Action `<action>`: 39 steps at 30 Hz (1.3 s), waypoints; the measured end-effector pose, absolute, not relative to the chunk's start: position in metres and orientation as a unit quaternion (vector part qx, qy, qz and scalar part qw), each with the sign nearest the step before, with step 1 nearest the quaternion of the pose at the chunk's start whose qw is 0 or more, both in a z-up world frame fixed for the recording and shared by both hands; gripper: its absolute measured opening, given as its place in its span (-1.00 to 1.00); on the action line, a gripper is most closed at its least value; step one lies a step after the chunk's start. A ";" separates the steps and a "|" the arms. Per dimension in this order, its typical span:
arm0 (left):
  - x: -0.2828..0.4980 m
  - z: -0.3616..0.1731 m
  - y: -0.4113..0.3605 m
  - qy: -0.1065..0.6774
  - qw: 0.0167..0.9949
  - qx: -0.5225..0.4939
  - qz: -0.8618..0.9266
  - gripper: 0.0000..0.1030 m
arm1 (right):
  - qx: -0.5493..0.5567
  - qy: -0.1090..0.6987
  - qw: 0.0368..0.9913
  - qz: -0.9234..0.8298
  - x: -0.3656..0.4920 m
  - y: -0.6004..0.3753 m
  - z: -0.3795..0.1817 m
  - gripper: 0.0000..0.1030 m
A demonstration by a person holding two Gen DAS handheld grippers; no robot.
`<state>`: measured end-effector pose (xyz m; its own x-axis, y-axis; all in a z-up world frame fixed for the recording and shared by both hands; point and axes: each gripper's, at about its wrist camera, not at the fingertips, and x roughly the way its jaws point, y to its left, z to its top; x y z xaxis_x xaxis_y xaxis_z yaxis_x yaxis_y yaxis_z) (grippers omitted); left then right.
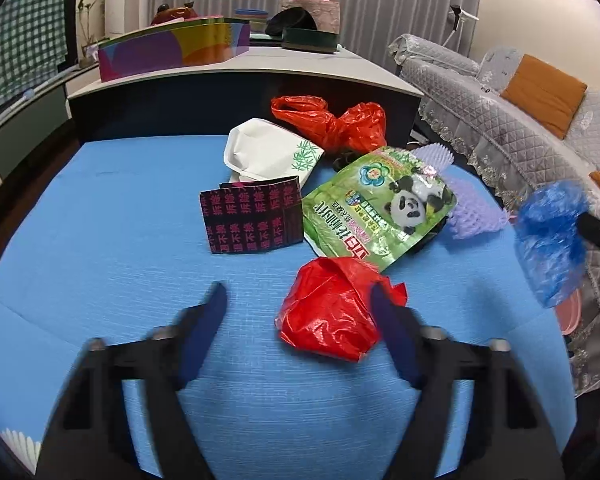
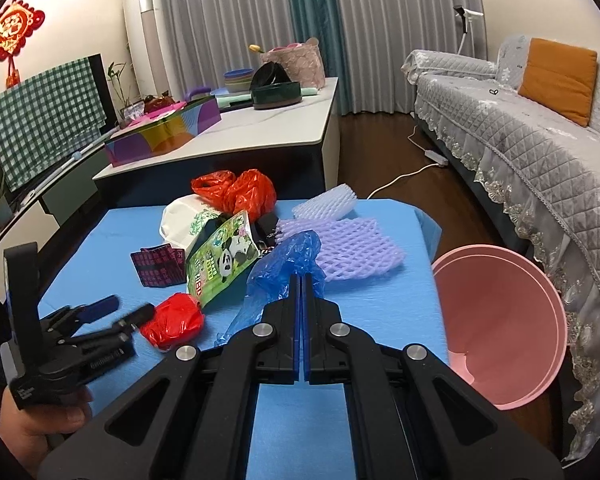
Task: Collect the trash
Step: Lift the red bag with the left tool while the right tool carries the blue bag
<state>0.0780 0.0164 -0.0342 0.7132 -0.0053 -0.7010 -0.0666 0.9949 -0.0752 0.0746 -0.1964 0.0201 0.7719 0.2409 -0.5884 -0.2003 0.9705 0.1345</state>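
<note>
My left gripper (image 1: 298,294) is open just above the blue table (image 1: 100,240). Its right finger touches a crumpled red plastic bag (image 1: 328,312), which mostly lies between the jaws; it also shows in the right wrist view (image 2: 174,320). My right gripper (image 2: 303,280) is shut on a blue plastic bag (image 2: 284,264) and holds it above the table, left of the pink bin (image 2: 500,320). More trash lies behind: a green panda pouch (image 1: 380,204), a dark patterned card (image 1: 256,216), a white paper box (image 1: 268,152), a second red bag (image 1: 332,120) and purple foam nets (image 2: 352,248).
A dark cabinet with a white top (image 2: 260,128) stands behind the table, carrying a colourful box (image 2: 160,132) and bowls. A grey quilted sofa (image 2: 520,140) with an orange cushion runs along the right. A cable lies on the wooden floor (image 2: 400,176).
</note>
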 end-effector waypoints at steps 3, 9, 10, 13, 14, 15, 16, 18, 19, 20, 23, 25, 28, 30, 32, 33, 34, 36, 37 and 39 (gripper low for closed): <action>0.084 -0.043 0.011 0.399 0.916 -0.038 0.009 0.41 | 0.033 0.314 0.942 0.112 0.071 -0.201 0.022 -0.98; 0.086 -0.043 0.002 0.403 0.914 -0.038 -0.013 -0.10 | 0.037 0.310 0.944 0.103 0.067 -0.210 0.024 -0.98; 0.086 -0.042 -0.001 0.401 0.916 -0.029 -0.015 -0.40 | 0.037 0.309 0.945 0.102 0.066 -0.211 0.025 -0.98; 0.083 -0.041 -0.010 0.398 0.917 -0.015 -0.027 -0.74 | 0.039 0.307 0.946 0.100 0.064 -0.215 0.027 -0.98; 0.081 -0.041 -0.013 0.396 0.918 -0.011 -0.031 -0.78 | 0.039 0.306 0.946 0.100 0.063 -0.215 0.027 -0.98; 0.080 -0.040 -0.013 0.397 0.917 -0.008 -0.033 -0.85 | 0.040 0.306 0.946 0.099 0.062 -0.216 0.027 -0.98; 0.080 -0.040 -0.014 0.397 0.917 -0.008 -0.035 -0.85 | 0.040 0.305 0.946 0.099 0.061 -0.216 0.027 -0.98; 0.078 -0.040 -0.013 0.396 0.918 -0.016 -0.038 -0.80 | 0.039 0.305 0.947 0.099 0.060 -0.216 0.028 -0.98; 0.077 -0.040 -0.012 0.395 0.918 -0.017 -0.037 -0.53 | 0.039 0.304 0.947 0.099 0.059 -0.216 0.028 -0.98; 0.077 -0.040 -0.013 0.394 0.918 -0.015 -0.033 -0.25 | 0.040 0.303 0.947 0.099 0.058 -0.217 0.029 -0.98; 0.076 -0.043 -0.014 0.393 0.919 -0.003 -0.017 0.40 | 0.039 0.302 0.947 0.099 0.056 -0.216 0.030 -0.98; 0.080 -0.050 -0.017 0.408 0.913 0.011 -0.012 0.42 | 0.040 0.302 0.948 0.098 0.055 -0.217 0.030 -0.98; 0.082 -0.058 -0.018 0.421 0.907 0.032 0.005 0.41 | 0.040 0.302 0.948 0.096 0.054 -0.219 0.031 -0.98; 0.083 -0.061 -0.016 0.426 0.904 0.034 0.012 0.34 | 0.041 0.303 0.947 0.095 0.053 -0.220 0.031 -0.98; 0.084 -0.060 -0.012 0.427 0.903 0.027 0.014 0.10 | 0.041 0.303 0.948 0.094 0.053 -0.221 0.031 -0.98; 0.084 -0.059 -0.009 0.427 0.904 0.018 0.012 0.01 | 0.041 0.302 0.948 0.094 0.052 -0.221 0.032 -0.98; 0.083 -0.058 -0.008 0.424 0.905 0.013 0.011 -0.04 | 0.041 0.302 0.948 0.094 0.052 -0.222 0.032 -0.98; 0.081 -0.054 -0.007 0.418 0.908 0.012 0.010 -0.11 | 0.040 0.301 0.948 0.093 0.051 -0.222 0.033 -0.98; 0.080 -0.053 -0.007 0.416 0.909 0.011 0.009 -0.14 | 0.040 0.300 0.949 0.093 0.050 -0.222 0.033 -0.98; 0.077 -0.050 -0.006 0.411 0.912 0.011 0.008 -0.18 | 0.040 0.298 0.949 0.093 0.049 -0.221 0.035 -0.98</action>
